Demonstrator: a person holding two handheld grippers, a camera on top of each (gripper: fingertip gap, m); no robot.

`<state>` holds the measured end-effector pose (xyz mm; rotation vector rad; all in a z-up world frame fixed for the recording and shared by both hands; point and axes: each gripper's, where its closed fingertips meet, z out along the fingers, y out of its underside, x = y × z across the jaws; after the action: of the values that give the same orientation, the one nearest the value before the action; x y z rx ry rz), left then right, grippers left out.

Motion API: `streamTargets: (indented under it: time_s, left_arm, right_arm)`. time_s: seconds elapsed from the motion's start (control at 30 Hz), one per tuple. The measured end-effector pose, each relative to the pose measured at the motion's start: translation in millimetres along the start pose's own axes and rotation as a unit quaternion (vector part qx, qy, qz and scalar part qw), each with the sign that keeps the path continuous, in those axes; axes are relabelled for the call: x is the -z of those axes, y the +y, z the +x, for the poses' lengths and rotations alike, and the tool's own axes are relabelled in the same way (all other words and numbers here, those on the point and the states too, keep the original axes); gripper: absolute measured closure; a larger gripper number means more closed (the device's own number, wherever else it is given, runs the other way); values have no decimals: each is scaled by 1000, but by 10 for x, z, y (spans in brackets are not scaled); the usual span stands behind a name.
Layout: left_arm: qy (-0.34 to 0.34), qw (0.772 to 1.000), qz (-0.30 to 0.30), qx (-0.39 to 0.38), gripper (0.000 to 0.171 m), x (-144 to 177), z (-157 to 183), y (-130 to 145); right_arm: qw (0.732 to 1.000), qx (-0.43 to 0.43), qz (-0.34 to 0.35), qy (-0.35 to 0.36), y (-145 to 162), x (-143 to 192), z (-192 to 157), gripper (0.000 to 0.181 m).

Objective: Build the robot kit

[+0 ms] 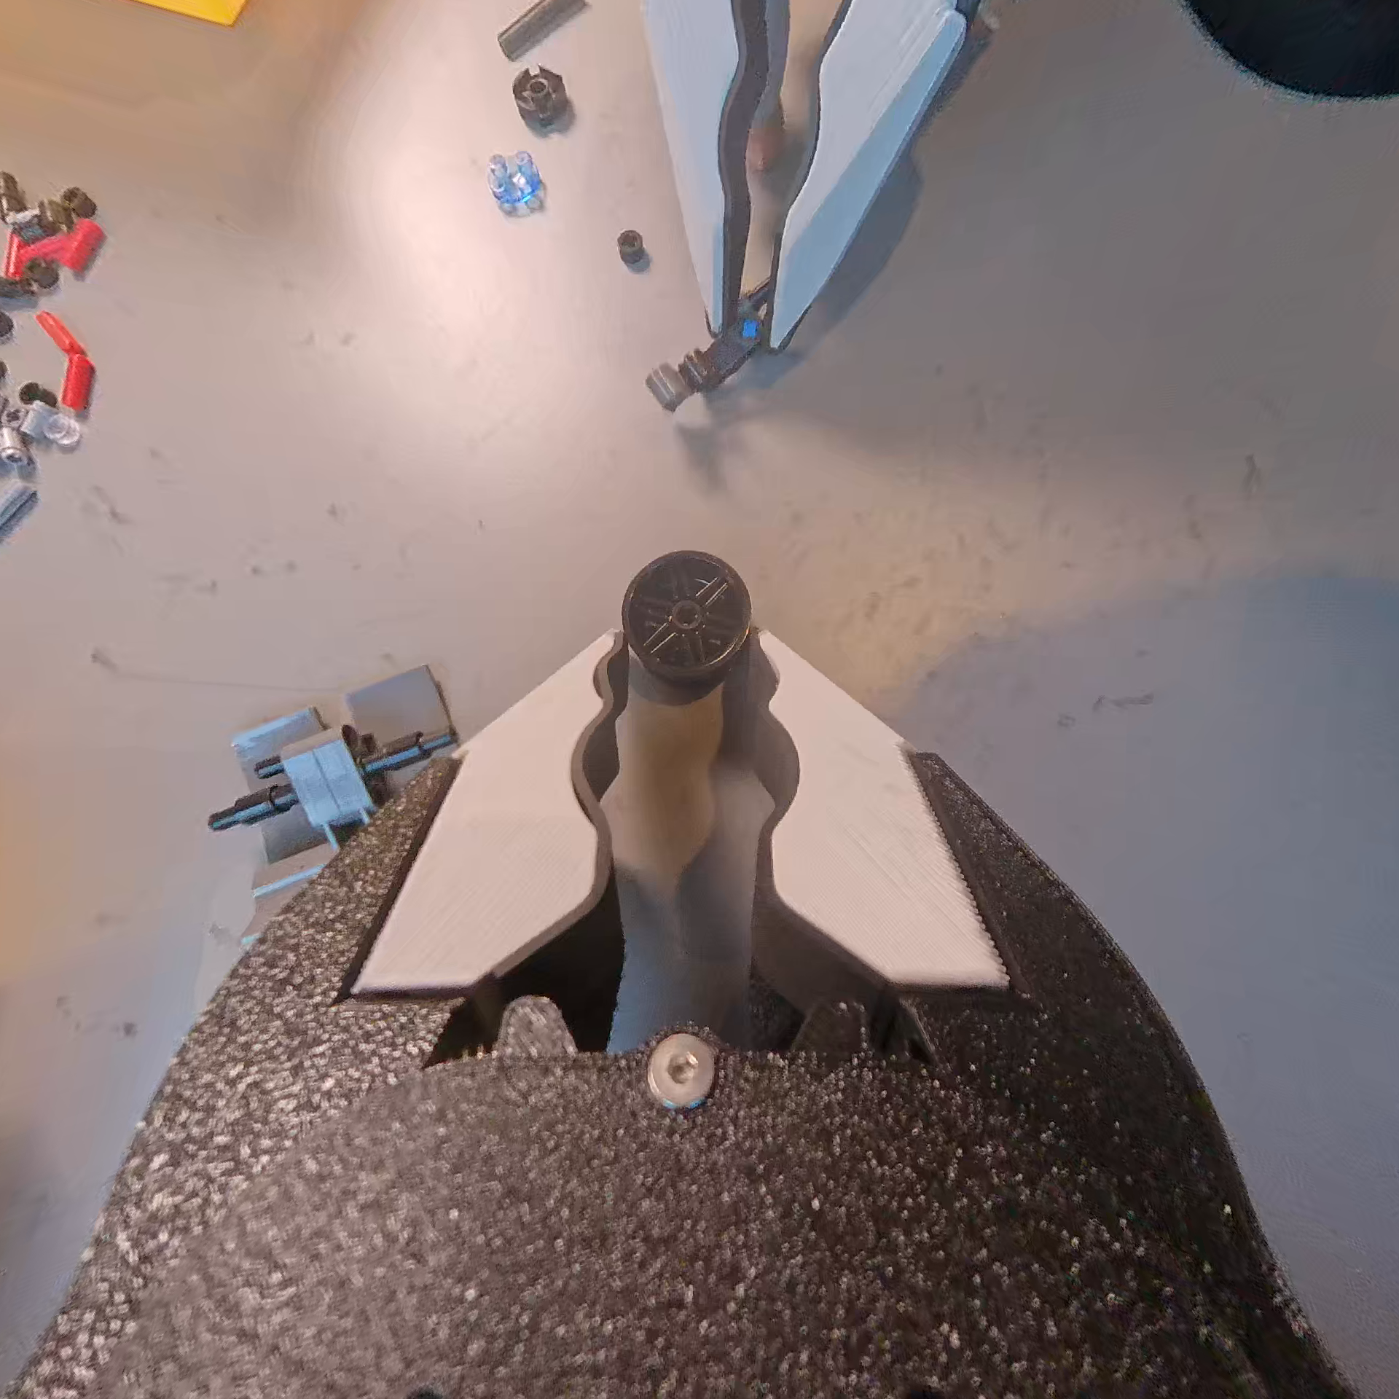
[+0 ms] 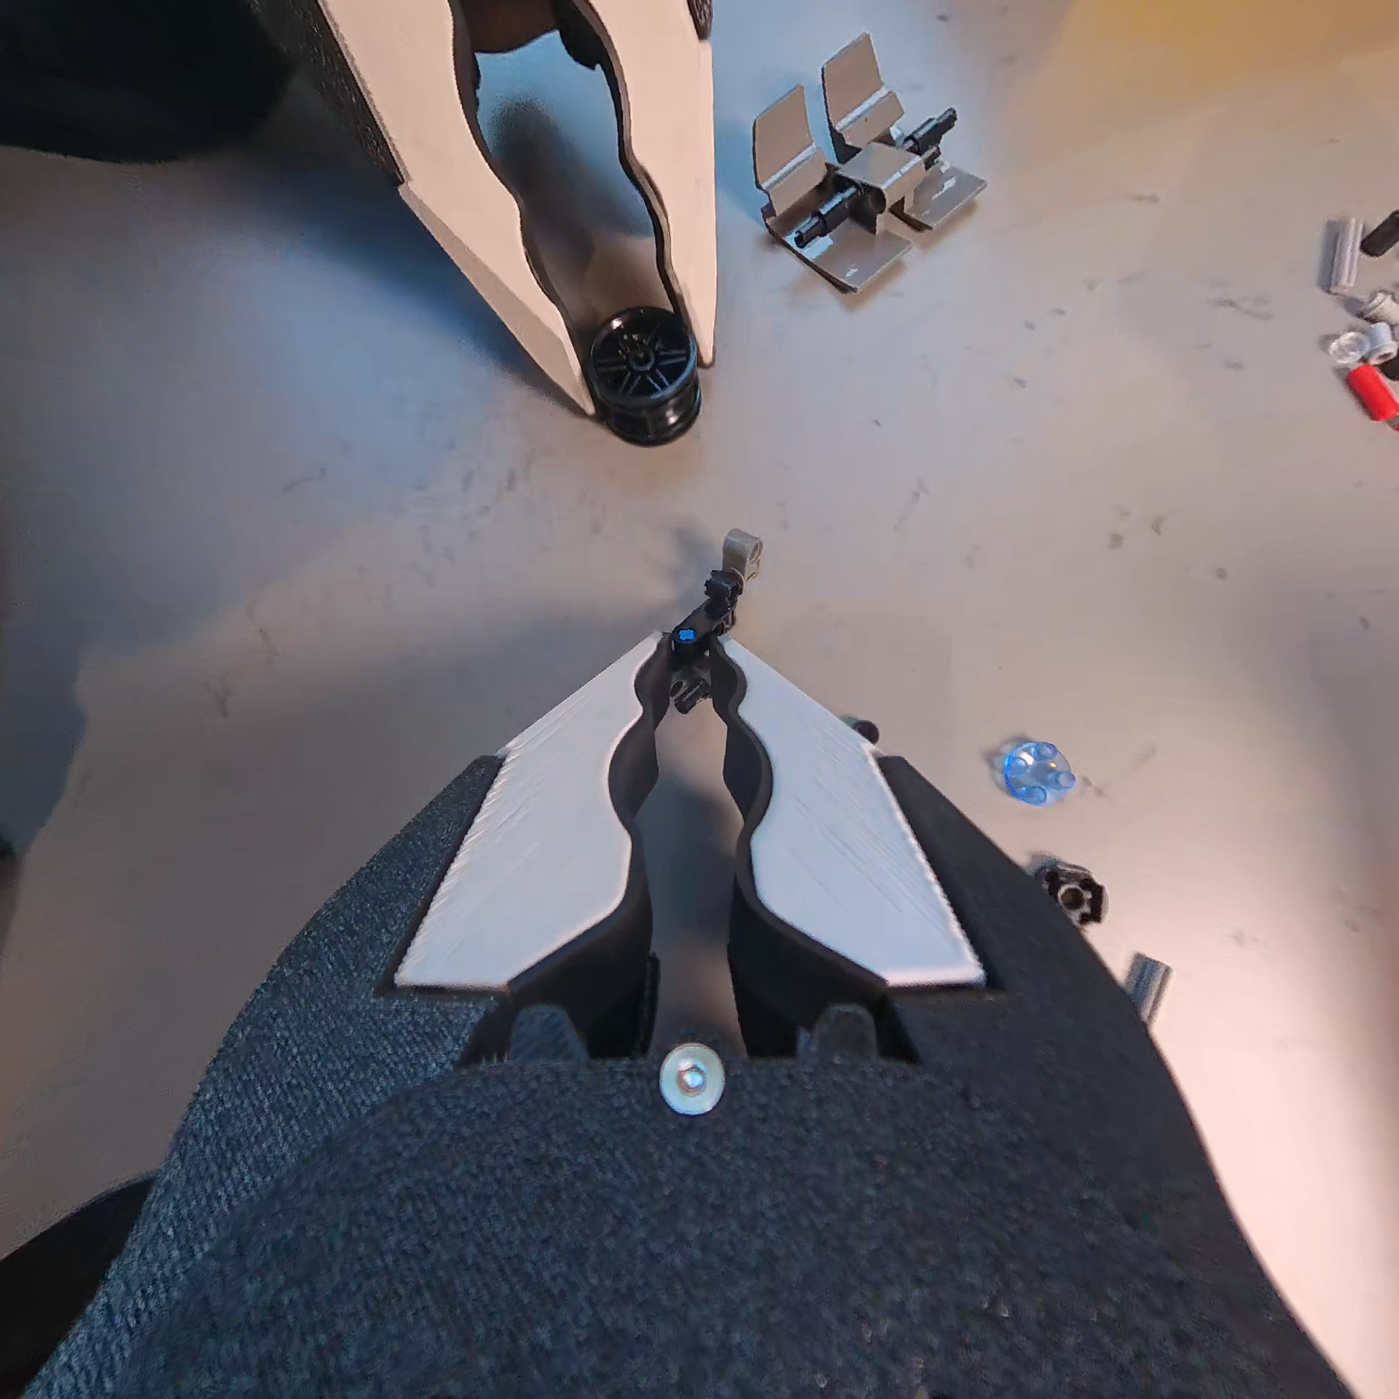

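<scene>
Now left gripper (image 1: 685,640) pinches black wheel (image 1: 687,617); right gripper (image 2: 693,643), beyond wheel, nearly closed on black-grey connector assy (image 2: 708,606); no legible writing.

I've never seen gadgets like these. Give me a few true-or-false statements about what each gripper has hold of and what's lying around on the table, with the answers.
1. The left gripper is shut on a black wheel. True.
2. The right gripper is open and holds nothing. False: it is shut on a small black connector assembly with a blue pin and a grey end piece.
3. A clear blue round piece lies on the table beside the right gripper. True.
4. The grey panel assembly is held in the left gripper. False: it lies on the table beside that gripper, apart from it.
5. Red pieces lie among small parts at the table's edge. True.
</scene>
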<state>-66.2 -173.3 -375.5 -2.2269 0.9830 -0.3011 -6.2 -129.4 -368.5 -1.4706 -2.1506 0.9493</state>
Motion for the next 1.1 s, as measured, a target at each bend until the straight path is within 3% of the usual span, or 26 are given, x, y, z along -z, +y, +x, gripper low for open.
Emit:
streamTargets:
  time_s: [0.27,0.4,0.47,0.53,0.67,0.83,1.0,1.1]
  left_arm:
    - [16,1000,7,7,135,28,11,21]
    - [24,998,50,22,131,193,-31,-87]
    - [23,995,85,38,132,267,-77,-187]
    - [17,992,114,49,134,296,-116,-271]
    - [11,987,140,72,139,266,-133,-376]
    - [12,989,121,86,142,98,-62,-402]
    - [16,989,100,112,141,-74,-60,-494]
    - [28,990,75,119,141,-164,-78,-538]
  right_arm:
    - [1000,-13,5,-19,15,158,-9,155]
    - [992,-66,58,90,0,714,533,156]
    - [983,-85,24,163,239,877,821,157]
    - [977,-100,-8,186,452,875,937,161]
    - [975,-120,-35,182,609,786,976,164]
    - [975,-127,-58,170,730,727,954,172]
    - [981,-108,-47,152,705,721,904,176]
    - [989,-58,-14,138,511,759,799,176]
